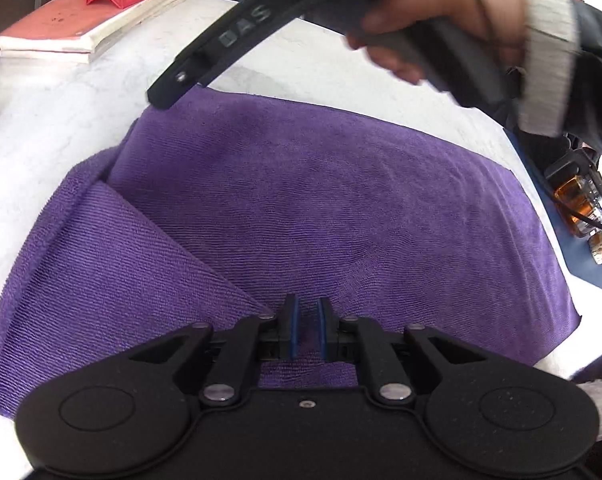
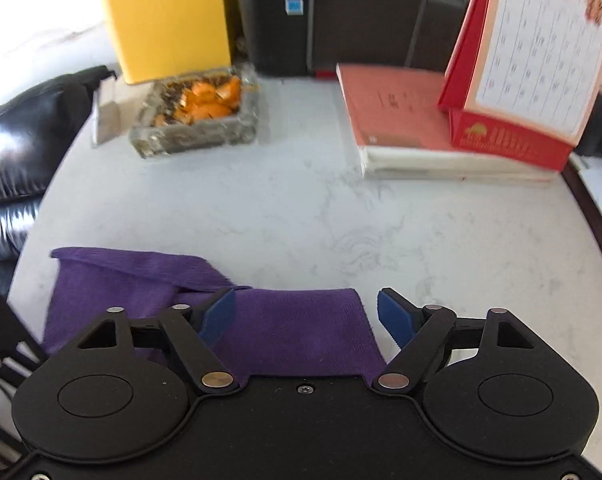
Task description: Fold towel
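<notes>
Right gripper (image 2: 307, 314) jaws spread wide, blue pads either side of the purple towel (image 2: 293, 332) at bottom centre. Towel lies on the white marble table (image 2: 301, 216), bunched toward lower left. Glass dish (image 2: 197, 120) with orange peel upper left, yellow box (image 2: 169, 16) behind it. Red calendar (image 2: 533, 60) on a book (image 2: 401, 120) upper right.

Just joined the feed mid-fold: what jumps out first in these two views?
The purple towel dominates, spread on the white marble table, with the left claw nearly closed on its near edge. The right claw hovers open over a corner. Behind sit a dish of orange peels and a red desk calendar.
</notes>
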Motion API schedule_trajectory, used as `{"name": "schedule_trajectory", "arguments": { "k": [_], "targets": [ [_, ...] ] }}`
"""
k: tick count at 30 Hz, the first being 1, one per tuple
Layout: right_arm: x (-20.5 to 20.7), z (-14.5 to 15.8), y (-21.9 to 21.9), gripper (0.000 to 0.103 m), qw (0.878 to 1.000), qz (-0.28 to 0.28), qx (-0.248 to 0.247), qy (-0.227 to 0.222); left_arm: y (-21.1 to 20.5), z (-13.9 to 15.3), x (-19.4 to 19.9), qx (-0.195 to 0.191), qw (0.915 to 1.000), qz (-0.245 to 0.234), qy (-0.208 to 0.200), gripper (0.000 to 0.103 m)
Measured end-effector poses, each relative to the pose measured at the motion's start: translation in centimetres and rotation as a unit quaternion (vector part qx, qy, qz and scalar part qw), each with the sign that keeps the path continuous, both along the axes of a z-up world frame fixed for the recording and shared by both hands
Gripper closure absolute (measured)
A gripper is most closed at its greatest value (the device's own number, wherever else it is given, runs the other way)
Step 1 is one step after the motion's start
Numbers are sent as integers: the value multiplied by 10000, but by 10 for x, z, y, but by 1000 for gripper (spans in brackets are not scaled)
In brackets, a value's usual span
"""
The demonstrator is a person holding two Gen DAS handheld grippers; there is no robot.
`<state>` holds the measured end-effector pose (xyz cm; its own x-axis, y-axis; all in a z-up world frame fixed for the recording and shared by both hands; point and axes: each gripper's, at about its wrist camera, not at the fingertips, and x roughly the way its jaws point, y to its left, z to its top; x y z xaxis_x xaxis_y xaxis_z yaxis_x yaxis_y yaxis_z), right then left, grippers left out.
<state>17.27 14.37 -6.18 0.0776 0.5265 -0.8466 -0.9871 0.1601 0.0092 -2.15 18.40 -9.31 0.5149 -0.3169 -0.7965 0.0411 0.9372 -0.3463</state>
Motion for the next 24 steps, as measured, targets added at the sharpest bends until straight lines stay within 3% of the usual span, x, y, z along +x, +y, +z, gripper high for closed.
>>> {"name": "schedule_trajectory", "arguments": {
  "k": [3,6,12,14,24],
  "targets": [
    [-2,-1,9,28,9991,408,108,27,1,0,1,-37,10000,-28,9,94],
    [-8,3,18,28,9968,718,188,-289,3,1,3,-63,10000,-65,15,94],
    [9,-15,26,29,9963,358,-147,-769,0,0,10,-92,9999,-105,35,94],
    [8,-25,20,34,9952,369,-371,-829,1,0,11,-118,9999,-101,43,94],
    [-40,-29,-42,34,9924,478,-522,-1005,10,-6,13,-421,9991,15,100,94]
  ]
}}
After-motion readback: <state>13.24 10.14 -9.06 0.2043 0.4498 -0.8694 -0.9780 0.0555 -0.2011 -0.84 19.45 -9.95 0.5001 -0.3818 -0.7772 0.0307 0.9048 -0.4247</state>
